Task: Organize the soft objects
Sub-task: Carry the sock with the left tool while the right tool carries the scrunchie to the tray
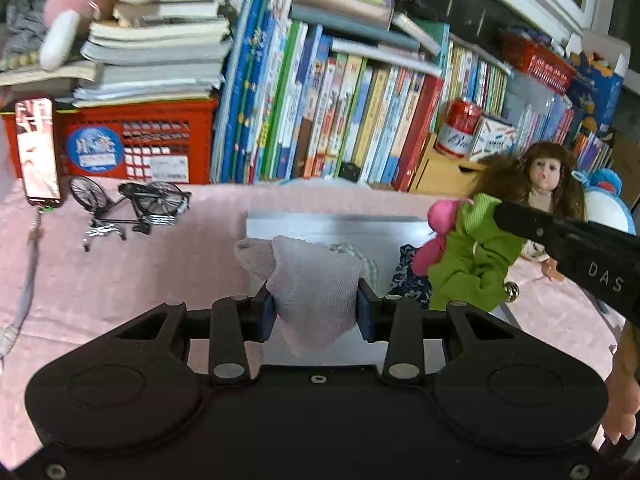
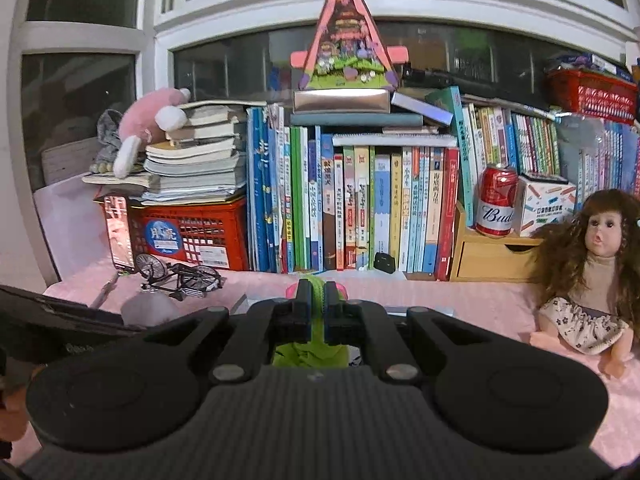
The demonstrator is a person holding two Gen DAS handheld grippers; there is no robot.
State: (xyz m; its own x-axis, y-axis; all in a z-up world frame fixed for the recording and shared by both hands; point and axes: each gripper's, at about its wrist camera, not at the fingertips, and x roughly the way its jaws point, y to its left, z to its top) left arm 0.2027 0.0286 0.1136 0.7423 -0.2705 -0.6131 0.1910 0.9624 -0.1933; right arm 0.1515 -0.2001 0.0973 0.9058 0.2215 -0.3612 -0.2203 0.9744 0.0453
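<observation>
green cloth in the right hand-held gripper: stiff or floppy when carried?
Probably floppy: the green cloth hangs in loose folds below the right hand-held gripper, which is shut on one thin pinch of it. Likely light, as that pinch carries it all. The attached pink piece may swing.

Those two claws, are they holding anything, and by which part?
Yes. The left claw pinches a pale pink cloth across its middle. The right claw clamps a green fabric toy by its top edge.
</observation>
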